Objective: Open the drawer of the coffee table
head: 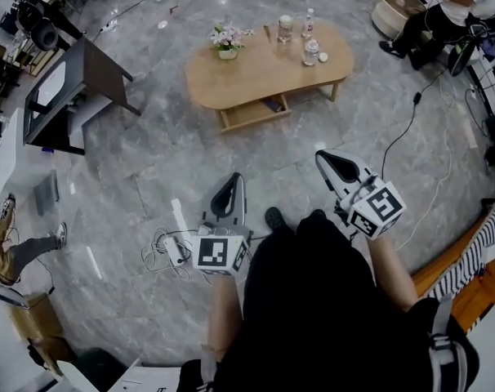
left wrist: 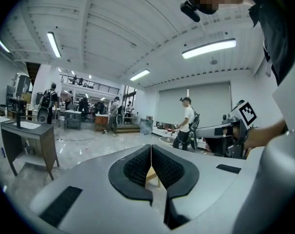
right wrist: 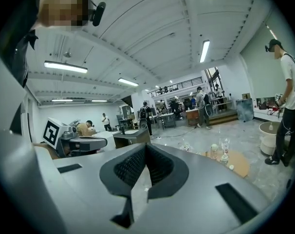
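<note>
The oval wooden coffee table (head: 268, 72) stands on the grey floor, well ahead of me. Its drawer (head: 254, 114) shows under the top on the near side, seemingly shut. My left gripper (head: 234, 180) and right gripper (head: 324, 158) are held in front of my body, far short of the table. Both are shut and hold nothing. In the left gripper view the jaws (left wrist: 150, 152) meet, with a sliver of the table (left wrist: 153, 179) behind them. The right gripper view shows its closed jaws (right wrist: 145, 151) and the table top (right wrist: 236, 163) to the right.
On the table stand a flower pot (head: 227, 41), a cup (head: 285, 28) and bottles (head: 311, 51). A dark desk (head: 72, 96) is at the left. Cables (head: 167, 250) lie by my feet and another cable (head: 404, 133) runs at the right. A seated person (head: 443, 15) and a tub (head: 394, 8) are far right.
</note>
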